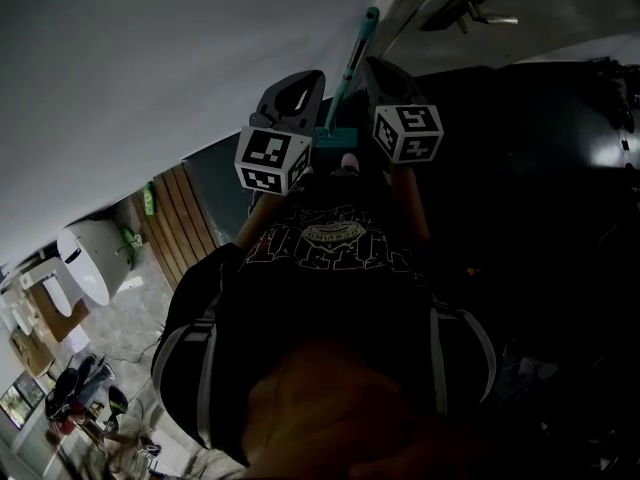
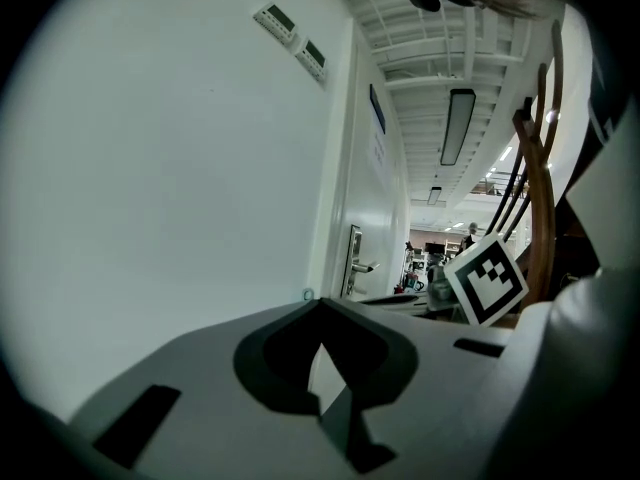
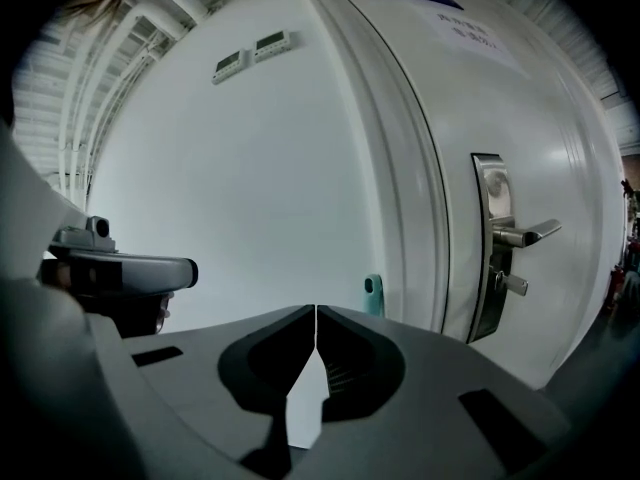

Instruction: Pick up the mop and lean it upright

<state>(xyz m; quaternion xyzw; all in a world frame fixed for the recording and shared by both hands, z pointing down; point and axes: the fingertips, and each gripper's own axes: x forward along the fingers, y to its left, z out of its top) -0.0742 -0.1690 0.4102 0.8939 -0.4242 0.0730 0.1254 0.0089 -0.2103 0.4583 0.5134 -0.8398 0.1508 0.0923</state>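
My left claw (image 2: 320,304) and right claw (image 3: 316,310) are both closed on nothing, since the mop (image 1: 352,68) leans upright against the wall (image 1: 150,68) unaided.

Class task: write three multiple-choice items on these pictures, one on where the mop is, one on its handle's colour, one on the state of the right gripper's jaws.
1. Where is the mop?
A. flat on the floor
B. leaning on the white wall
C. in a gripper
2. What colour is its handle?
A. red
B. teal
C. yellow
3. How are the right gripper jaws?
A. together, empty
B. wide apart
C. clamped on the handle

Key: B, the head view shows it against the wall; B, it is teal in both views; A, the tips meet with nothing between.
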